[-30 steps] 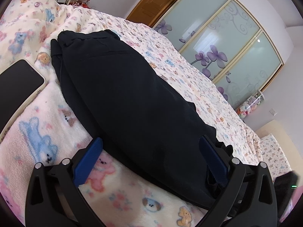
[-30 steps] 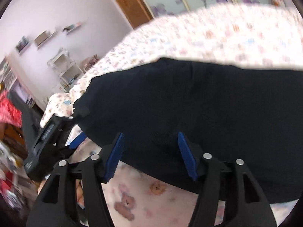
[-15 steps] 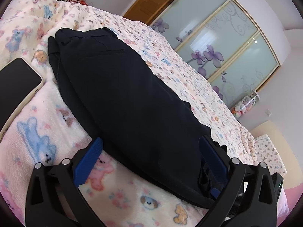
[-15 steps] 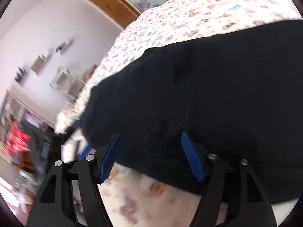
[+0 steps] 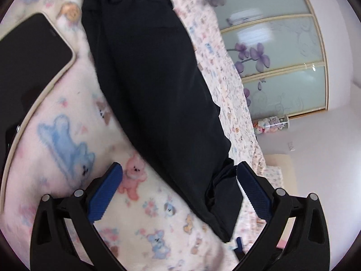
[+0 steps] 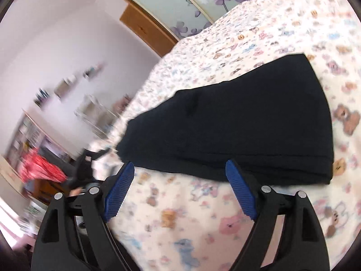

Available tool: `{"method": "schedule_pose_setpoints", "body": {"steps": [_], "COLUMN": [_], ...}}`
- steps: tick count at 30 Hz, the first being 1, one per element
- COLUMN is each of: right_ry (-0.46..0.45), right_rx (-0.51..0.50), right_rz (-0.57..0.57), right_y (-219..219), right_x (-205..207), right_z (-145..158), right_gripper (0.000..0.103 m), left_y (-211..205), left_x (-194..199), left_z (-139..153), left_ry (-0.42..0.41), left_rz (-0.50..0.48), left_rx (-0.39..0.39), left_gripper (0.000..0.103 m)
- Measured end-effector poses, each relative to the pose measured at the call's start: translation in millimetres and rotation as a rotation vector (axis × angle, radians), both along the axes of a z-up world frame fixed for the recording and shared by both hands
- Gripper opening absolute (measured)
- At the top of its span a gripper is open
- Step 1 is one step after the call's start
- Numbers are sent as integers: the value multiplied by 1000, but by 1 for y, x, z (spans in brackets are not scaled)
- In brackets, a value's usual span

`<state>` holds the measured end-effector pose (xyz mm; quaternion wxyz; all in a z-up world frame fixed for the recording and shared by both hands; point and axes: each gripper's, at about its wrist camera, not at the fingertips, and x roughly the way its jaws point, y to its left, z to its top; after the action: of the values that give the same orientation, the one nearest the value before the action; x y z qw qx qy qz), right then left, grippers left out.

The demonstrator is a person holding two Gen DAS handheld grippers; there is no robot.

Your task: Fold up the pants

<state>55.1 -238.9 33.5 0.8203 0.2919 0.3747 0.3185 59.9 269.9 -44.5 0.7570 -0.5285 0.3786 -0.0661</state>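
Two grippers hang over the bed, both with jaws spread wide and holding nothing. The pants (image 5: 155,94), black and folded into a long strip, lie flat on the blanket (image 5: 56,140) with its bear print. The left gripper (image 5: 179,188) sits at one end of the strip, where a loose bit of cloth lies between its blue pads (image 5: 253,194) without being pinched. A phone (image 5: 29,67) lies face up on the blanket just beside the pants. The right gripper (image 6: 179,188) hovers near the long edge of the pants (image 6: 237,126), its pads (image 6: 118,192) just short of the cloth.
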Motion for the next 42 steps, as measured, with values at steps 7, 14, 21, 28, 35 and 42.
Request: {"method": "schedule_pose_setpoints", "body": {"steps": [7,14,21,28,35,42], "right_ry": [-13,-10,-9,-16,3,9], "right_rx": [-11,-26,-46,-84,-77,-90], "right_rz": [1,2,28,56,54,65], "right_y": [-15,-19,-10,0,-2,3], "right_x": [-11,-17,-15,-17,-14,-14], "right_z": [4,2,0,-1,-4,-5], "right_gripper": [86,86,86,86,86,86], "left_y": [7,19,-5,24,35,25], "left_x": [35,61,67,69,80,85], "left_z": [-16,-14,35,4,4,13], "left_ry": [101,45,-120,-1,5,42], "left_rz": [-26,-18,-107,41,70,58], "left_rx": [-46,-64,141,107,96,233], "left_gripper": [101,101,101,99,91,76]}}
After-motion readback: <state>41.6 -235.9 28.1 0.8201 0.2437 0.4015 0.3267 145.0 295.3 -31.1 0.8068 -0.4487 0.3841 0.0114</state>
